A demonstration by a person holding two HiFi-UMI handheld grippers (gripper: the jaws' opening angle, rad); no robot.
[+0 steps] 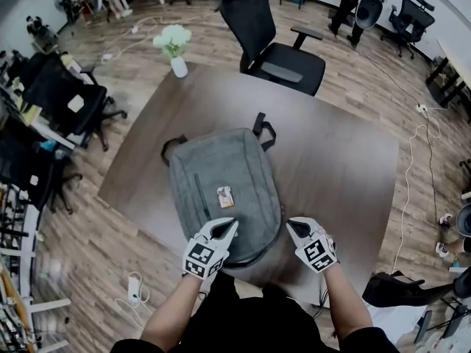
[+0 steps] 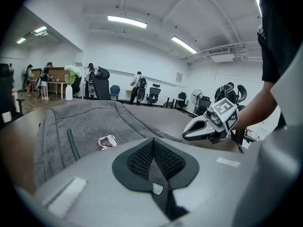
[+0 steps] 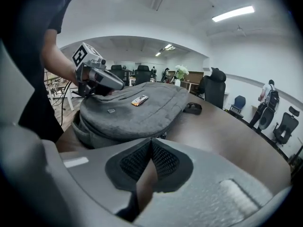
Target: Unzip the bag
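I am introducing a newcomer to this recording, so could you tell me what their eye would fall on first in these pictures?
A grey backpack lies flat in the middle of the dark wooden table, with a small tag on its front. The left gripper and the right gripper are at its near end, jaws shut and empty. A vase of white flowers stands at the table's far left corner.
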